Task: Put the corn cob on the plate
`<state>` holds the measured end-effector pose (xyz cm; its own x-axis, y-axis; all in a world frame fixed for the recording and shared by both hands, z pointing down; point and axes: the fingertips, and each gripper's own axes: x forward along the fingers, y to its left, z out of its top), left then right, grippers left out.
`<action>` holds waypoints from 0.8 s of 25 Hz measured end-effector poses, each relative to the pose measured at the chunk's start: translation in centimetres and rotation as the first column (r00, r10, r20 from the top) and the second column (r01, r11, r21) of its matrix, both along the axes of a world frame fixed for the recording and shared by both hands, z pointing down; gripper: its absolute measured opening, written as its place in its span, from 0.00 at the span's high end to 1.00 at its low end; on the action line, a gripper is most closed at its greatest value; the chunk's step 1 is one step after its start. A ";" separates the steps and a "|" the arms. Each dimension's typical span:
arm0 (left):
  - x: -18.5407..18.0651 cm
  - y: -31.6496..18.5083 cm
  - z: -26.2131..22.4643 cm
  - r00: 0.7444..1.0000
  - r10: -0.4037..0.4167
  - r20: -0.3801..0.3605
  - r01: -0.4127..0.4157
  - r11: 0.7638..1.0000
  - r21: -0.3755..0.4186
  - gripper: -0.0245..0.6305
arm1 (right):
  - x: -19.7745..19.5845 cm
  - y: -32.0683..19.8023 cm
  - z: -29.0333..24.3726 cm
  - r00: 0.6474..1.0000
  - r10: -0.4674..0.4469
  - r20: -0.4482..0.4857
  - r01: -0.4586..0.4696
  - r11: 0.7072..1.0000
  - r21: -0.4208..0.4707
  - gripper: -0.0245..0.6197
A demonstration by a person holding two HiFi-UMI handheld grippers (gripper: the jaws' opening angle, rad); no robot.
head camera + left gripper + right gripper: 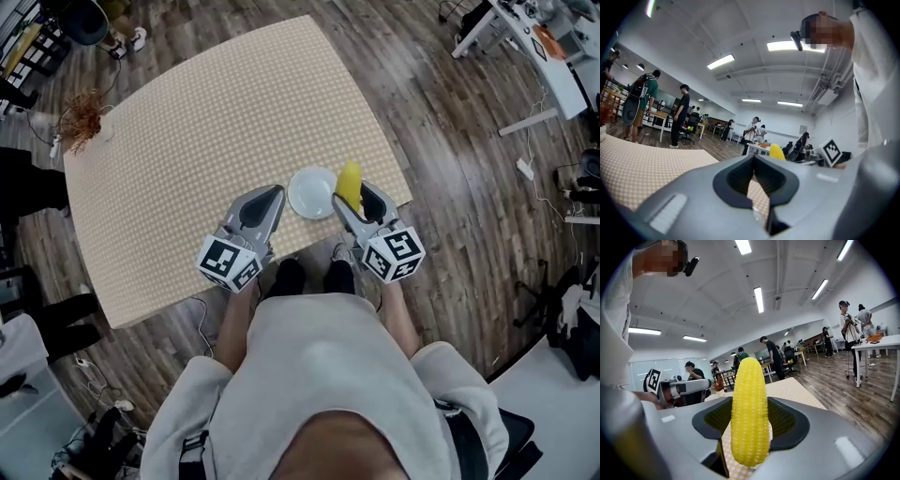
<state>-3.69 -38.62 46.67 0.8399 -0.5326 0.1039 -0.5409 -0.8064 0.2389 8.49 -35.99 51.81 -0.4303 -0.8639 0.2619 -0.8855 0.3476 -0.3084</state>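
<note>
A yellow corn cob [750,413] stands upright between the jaws of my right gripper [750,405], which is shut on it. In the head view the corn cob [349,184] and right gripper [357,199] sit just right of a small white plate [312,193] near the table's front edge. My left gripper [276,194] is just left of the plate, jaws together and nothing in them. In the left gripper view its jaws [753,161] meet at the tip, and the corn cob [776,152] shows beyond them.
The table [206,122] has a beige checked cloth. A brown dried plant [82,114] lies at its far left corner. Wood floor surrounds the table, with white desks [553,52] at the upper right. Several people stand far back in the room [679,115].
</note>
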 end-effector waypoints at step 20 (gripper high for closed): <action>-1.2 1.2 7.9 0.998 -0.045 0.038 0.051 0.982 -0.180 0.95 | -2.1 0.9 12.4 0.993 -0.115 -0.019 0.106 0.962 -0.250 0.60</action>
